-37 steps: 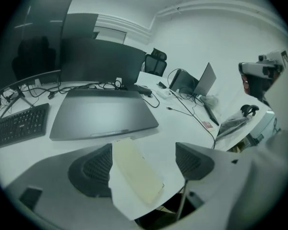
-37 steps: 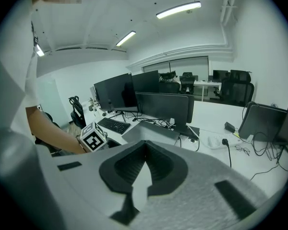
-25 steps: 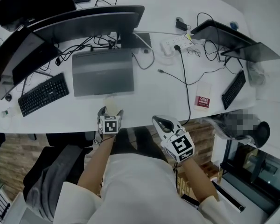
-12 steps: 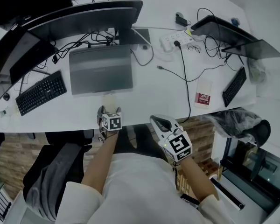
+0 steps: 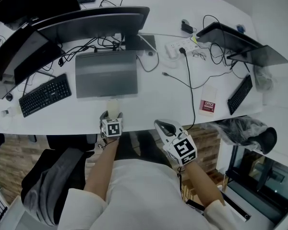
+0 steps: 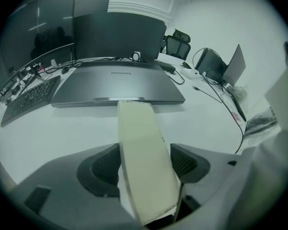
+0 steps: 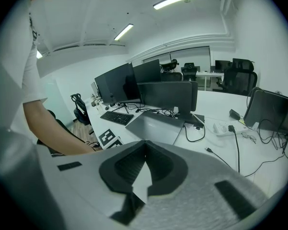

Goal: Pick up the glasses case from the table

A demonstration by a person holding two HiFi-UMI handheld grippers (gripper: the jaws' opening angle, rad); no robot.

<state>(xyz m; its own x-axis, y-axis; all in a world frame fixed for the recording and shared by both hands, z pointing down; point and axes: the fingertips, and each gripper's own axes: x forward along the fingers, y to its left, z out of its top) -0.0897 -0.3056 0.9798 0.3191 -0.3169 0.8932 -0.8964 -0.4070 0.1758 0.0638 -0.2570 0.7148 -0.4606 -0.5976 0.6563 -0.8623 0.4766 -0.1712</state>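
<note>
Nearest the body, right gripper [image 7: 145,147] was held off the near edge of the white table [image 5: 149,97]. Its jaws were closed tip to tip with nothing between them, and it stood well apart from the target. Left gripper [image 5: 112,116] was pitched steeply down over the table's near edge, the nearer of the two by far. Its jaws were closing, with the cream glasses case [image 6: 143,143] between them. In the left gripper view both pads appeared to meet the case's long sides, though firm pressure could not be confirmed. The case lay on the table just beyond the edge. Its near end was tucked under the jaws and its far end pointed away toward the closed grey laptop [image 5: 105,74], stopping just short of the laptop's front edge. The long axis therefore ran along the gripper's own line of sight, so the jaws spanned the short width. Judgement: grasp approach correct, and the next move needs only a finished squeeze and a straight lift, clear of the laptop. Beyond the laptop stood a dark monitor [image 5: 93,20], not involved.
</note>
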